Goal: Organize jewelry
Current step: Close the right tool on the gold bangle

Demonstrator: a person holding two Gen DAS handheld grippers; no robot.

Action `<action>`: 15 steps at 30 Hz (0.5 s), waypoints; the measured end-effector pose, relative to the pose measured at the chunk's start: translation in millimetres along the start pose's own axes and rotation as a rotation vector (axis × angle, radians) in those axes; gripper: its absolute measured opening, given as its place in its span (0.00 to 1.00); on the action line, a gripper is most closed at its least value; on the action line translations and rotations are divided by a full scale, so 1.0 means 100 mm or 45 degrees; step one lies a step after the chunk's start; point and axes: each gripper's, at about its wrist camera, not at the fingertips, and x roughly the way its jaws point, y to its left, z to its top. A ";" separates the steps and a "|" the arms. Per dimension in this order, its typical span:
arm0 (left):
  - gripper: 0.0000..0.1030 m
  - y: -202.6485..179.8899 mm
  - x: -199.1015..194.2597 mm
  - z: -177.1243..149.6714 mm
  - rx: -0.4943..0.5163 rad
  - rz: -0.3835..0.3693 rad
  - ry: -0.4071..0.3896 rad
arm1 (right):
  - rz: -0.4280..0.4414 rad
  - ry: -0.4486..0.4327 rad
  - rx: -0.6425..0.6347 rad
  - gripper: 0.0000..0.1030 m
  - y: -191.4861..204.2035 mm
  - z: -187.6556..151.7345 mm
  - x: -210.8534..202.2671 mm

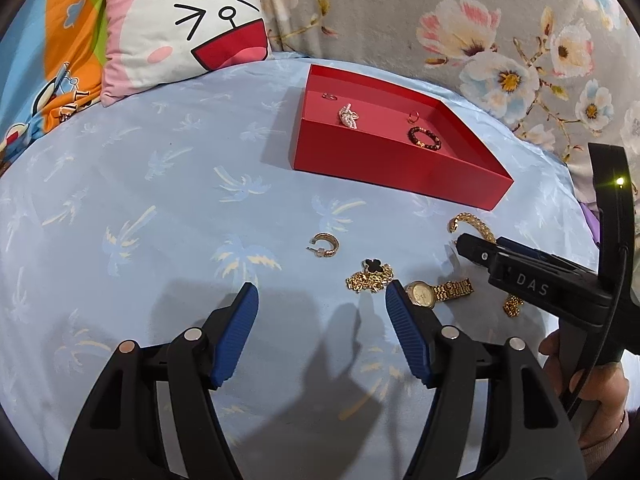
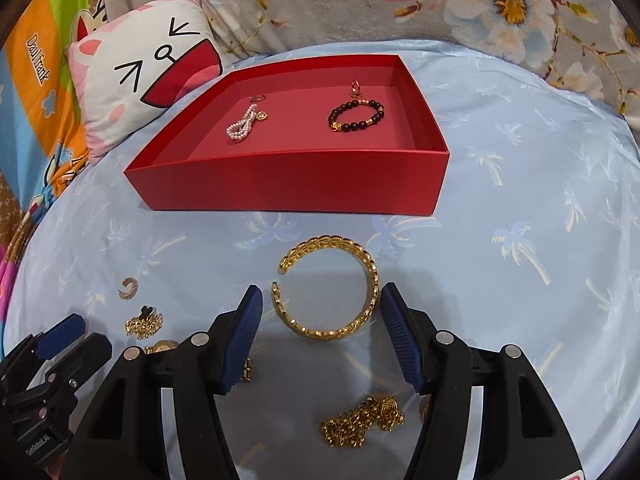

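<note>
Pale blue palm-printed bedsheet (image 2: 500, 184) bears a rigid red cardboard tray (image 2: 288, 180). Right gripper (image 2: 320, 300) gapes, unclamped, around a woven gold cuff bangle (image 2: 372, 280); left gripper (image 1: 320, 296) gapes empty.

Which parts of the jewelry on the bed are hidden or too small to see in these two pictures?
- Left wrist view: gold cuff bracelet partly behind the right hand-held gripper.
- Right wrist view: gold watch mostly behind the right hand-held gripper's left finger.
- Left wrist view: the two small rings in the red box are too small for detail.
</note>
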 end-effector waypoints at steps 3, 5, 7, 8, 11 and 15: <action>0.62 -0.02 0.00 -0.01 0.007 -0.002 0.000 | -0.011 0.001 -0.012 0.59 0.02 0.02 0.03; 0.62 -0.03 0.01 -0.01 0.012 -0.005 0.004 | -0.020 0.001 -0.020 0.58 0.02 0.02 0.04; 0.62 -0.03 0.01 -0.01 0.014 -0.006 0.010 | -0.033 0.000 -0.026 0.56 0.03 0.03 0.05; 0.62 -0.03 0.02 -0.01 0.014 -0.010 0.012 | -0.038 -0.002 -0.023 0.54 0.02 0.03 0.05; 0.62 -0.03 0.02 0.00 0.017 -0.016 0.017 | -0.025 -0.007 -0.007 0.53 0.00 0.02 0.04; 0.62 -0.03 0.03 -0.01 0.013 -0.020 0.020 | -0.016 -0.014 0.008 0.53 -0.02 0.02 0.02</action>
